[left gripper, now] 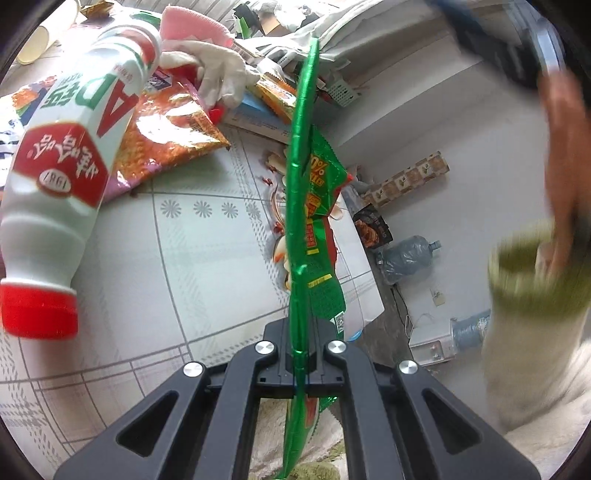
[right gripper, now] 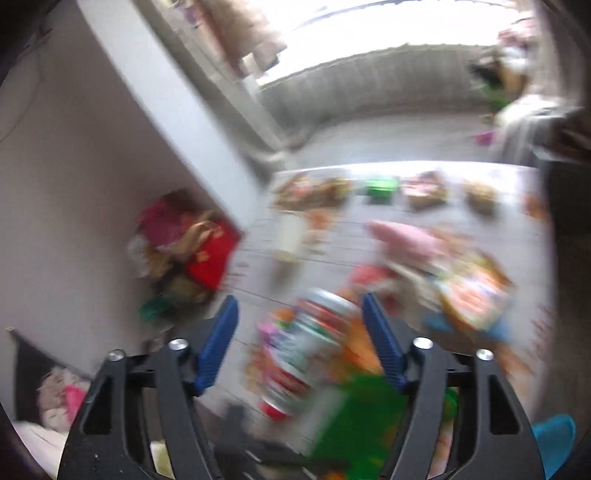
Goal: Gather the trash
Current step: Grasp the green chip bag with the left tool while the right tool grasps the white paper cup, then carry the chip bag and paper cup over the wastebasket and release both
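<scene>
My left gripper point(left gripper: 301, 343) is shut on a green snack bag point(left gripper: 306, 206), which stands edge-on straight up the middle of the left wrist view. A white drink bottle point(left gripper: 62, 184) with a red cap fills the left side, cap pointing down; whether it rests on the table I cannot tell. The right wrist view is heavily blurred. There my right gripper point(right gripper: 299, 299) stands open, its blue fingers point(right gripper: 218, 350) wide apart. The bottle point(right gripper: 306, 350) shows below, between them in the picture but clear of both pads, and the green bag point(right gripper: 354, 424) lies under it.
The patterned table point(left gripper: 184, 266) carries an orange snack bag point(left gripper: 166, 125), a white glove point(left gripper: 218, 74), a pink cloth point(left gripper: 192, 26), a paper cup point(left gripper: 35, 44) and scattered scraps. Past its right edge, a water jug point(left gripper: 406, 258) lies on the floor. A person's blurred sleeve point(left gripper: 535, 332) is at right.
</scene>
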`<state>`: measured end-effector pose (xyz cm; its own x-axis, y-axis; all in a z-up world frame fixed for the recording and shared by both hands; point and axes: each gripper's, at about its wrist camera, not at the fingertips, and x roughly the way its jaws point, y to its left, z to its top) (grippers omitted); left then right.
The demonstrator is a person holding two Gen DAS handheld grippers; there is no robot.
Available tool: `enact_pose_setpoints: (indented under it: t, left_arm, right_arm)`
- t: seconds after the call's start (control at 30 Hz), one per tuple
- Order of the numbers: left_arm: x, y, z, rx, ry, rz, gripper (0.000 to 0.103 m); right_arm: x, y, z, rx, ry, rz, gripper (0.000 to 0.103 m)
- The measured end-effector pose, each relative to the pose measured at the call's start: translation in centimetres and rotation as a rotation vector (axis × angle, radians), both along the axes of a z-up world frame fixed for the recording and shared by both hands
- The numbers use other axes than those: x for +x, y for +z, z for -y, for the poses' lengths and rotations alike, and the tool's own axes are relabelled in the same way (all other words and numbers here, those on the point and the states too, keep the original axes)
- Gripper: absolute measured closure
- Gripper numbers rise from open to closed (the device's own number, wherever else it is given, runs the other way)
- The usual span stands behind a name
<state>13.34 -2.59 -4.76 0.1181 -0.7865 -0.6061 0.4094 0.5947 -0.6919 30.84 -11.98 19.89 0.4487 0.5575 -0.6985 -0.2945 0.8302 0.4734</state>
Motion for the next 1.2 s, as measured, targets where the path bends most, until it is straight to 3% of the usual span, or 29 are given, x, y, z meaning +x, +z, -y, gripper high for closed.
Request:
enact_pose_setpoints:
  t: [0.1, 0.13, 0.37, 0.5, 0.63, 0.67, 0.73, 0.97, 1.03, 1.2]
  left_arm:
    - [0.4, 0.1, -0.3, 0.003, 0.002, -0.006, 0.103]
    - [0.1, 0.0, 0.1, 0.006, 0.002, -0.007, 0.103]
    - [0.7, -0.4, 0.4, 0.010, -0.017, -0.040, 0.103]
    - [0.8, -0.4, 0.6, 0.007, -0.036, -0.048, 0.103]
    - [1.1, -0.4, 1.1, 0.008, -0.047, -0.052, 0.103]
    - [1.1, -0.4, 1.0, 0.008, -0.048, -0.054, 0.103]
    - [1.1, -0.4, 0.9, 0.007, -0.047, -0.058, 0.103]
    - [1.0, -0.7, 0.3, 0.003, -0.032, -0.069, 0.103]
    - [0.9, -0.7, 0.2, 0.005, -0.026, -0.064, 0.103]
    - [0.0, 0.3, 0.7, 0.020, -0.014, -0.024, 0.103]
  right_arm:
    - [6.1, -2.1, -5.4, -0.044, 0.073, -0.092, 0.025]
    - [9.1, -3.7, -7.5, -0.068, 0.084, -0.162, 0.025]
    - [17.2, -11.5, -13.1, -0.134, 0.013, -0.438, 0.025]
    - [19.5, -14.3, -14.8, -0.218, -0.004, -0.476, 0.028]
    - [20.8, -16.0, -15.1, -0.239, -0.024, -0.511, 0.037]
    - [21.1, -16.5, -15.1, -0.242, -0.031, -0.525, 0.044]
    - [21.4, -17.1, -14.5, -0.203, -0.042, -0.547, 0.045]
    - [20.1, -13.9, -12.4, -0.130, -0.032, -0.503, 0.049]
    - [19.0, -11.2, -11.3, -0.111, -0.013, -0.450, 0.049]
    - [13.5, -1.4, -5.9, -0.026, 0.014, -0.217, 0.049]
